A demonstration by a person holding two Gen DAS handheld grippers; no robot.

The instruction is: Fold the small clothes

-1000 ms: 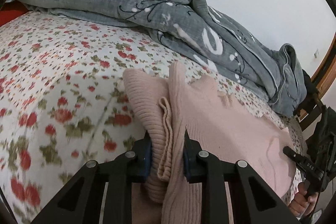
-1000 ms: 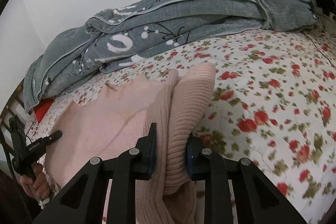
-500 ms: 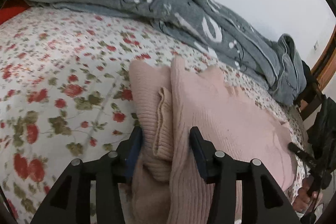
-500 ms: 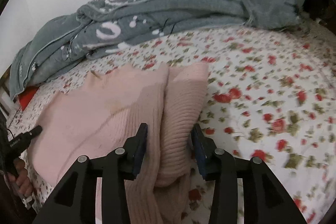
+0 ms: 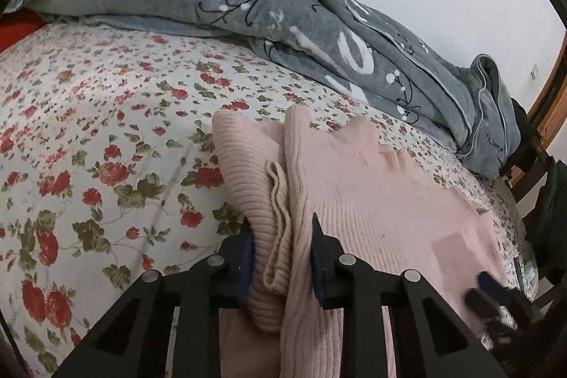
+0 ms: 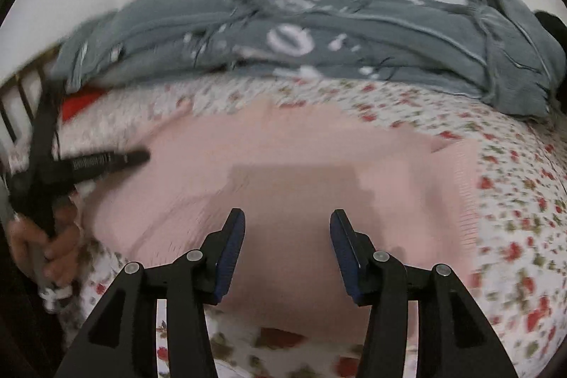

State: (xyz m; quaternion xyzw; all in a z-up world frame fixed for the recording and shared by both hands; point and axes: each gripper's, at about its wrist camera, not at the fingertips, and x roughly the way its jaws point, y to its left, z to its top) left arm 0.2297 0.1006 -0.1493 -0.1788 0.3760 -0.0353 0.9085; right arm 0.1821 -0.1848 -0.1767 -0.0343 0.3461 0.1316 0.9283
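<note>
Pink sweater (image 5: 372, 201) on floral sheet (image 5: 88, 147), near front edge of bed, lying mostly flat. Grey quilt (image 5: 248, 6) heaped along wall behind, apart from sweater.

L gripper (image 5: 281, 257): jaws closed onto bunched ribbed fold at sweater's left edge, several layers of knit pinched between the pads, fabric sagging below the grip. Left side of garment looks doubled over onto body, so judged: one side fold made or in the making, not yet laid down flat.

R gripper (image 6: 287, 254): jaws spread wide, nothing between them, hanging above middle of sweater (image 6: 283, 172). View badly motion-blurred; edges of garment smeared, right sleeve not made out. L gripper (image 6: 106, 160) seen from here at far left, hand (image 6: 53, 247) on its handle.

Progress, as judged: early to mid. Sweater spread, left edge gathered. Left to do: set that fold down, bring right side over, then fold bottom up to collar, smooth. No other small clothes seen on bed, no finished pile in view.

Risk: thick rib fold likely to spring open once L grip lets go.
</note>
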